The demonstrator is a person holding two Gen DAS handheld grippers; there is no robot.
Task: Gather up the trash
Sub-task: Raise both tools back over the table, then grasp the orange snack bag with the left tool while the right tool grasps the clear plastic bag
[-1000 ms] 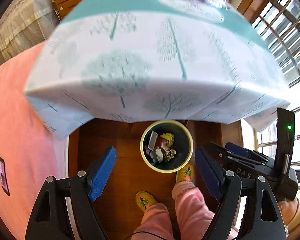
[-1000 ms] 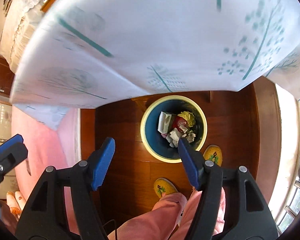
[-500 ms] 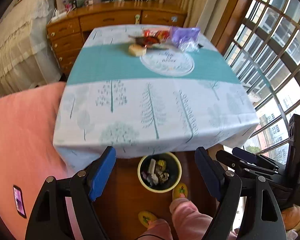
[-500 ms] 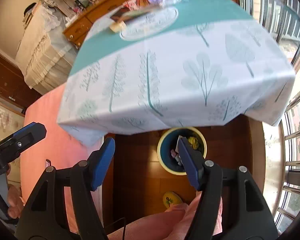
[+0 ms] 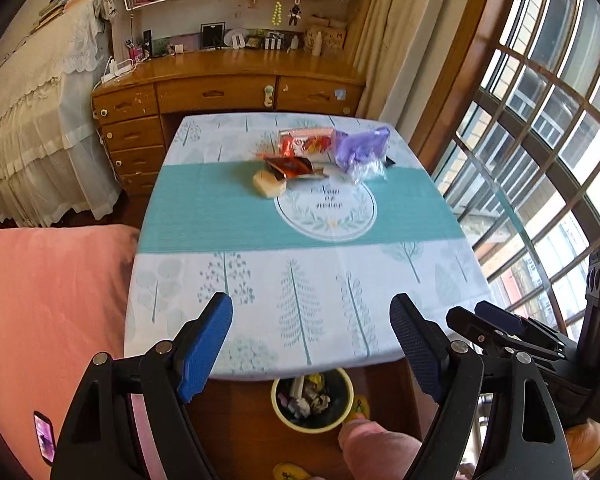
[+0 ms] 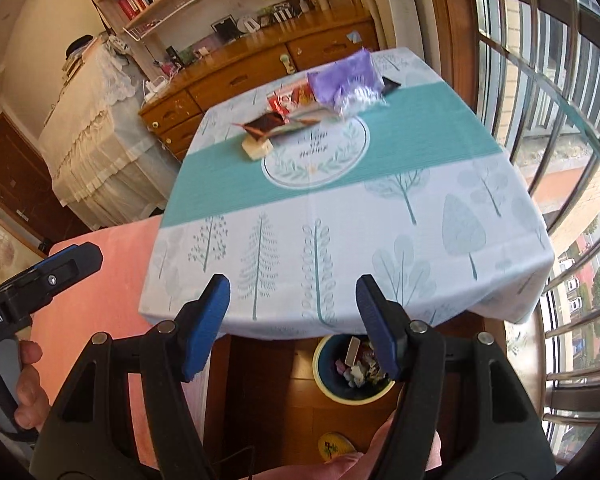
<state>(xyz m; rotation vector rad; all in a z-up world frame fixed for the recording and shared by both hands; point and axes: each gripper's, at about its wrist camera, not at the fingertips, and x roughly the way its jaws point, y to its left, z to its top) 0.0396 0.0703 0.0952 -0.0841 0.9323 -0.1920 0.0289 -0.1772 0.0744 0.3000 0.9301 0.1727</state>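
Note:
Trash lies at the far end of the table (image 5: 300,280): a purple plastic bag (image 5: 362,148), a red snack packet (image 5: 306,142), a dark brown wrapper (image 5: 290,167) and a pale beige lump (image 5: 269,185). The same bag (image 6: 346,76), wrapper (image 6: 266,125) and lump (image 6: 257,148) show in the right wrist view. A yellow-rimmed bin (image 5: 312,402) (image 6: 350,368) holding crumpled scraps stands on the floor under the table's near edge. My left gripper (image 5: 312,344) and right gripper (image 6: 292,320) both hang open and empty above that near edge, well short of the trash.
A wooden dresser (image 5: 228,96) with shelves above stands behind the table. A lace-covered piece (image 5: 32,128) is at the left, a pink bed (image 5: 48,300) beside the table, tall windows (image 5: 540,120) on the right. The person's pink-trousered legs and yellow slippers (image 6: 334,446) are below.
Both grippers have risen from under the table's overhang by the bin to above its near edge and tilted upward. The tabletop trash has come into view. Jaws stayed open.

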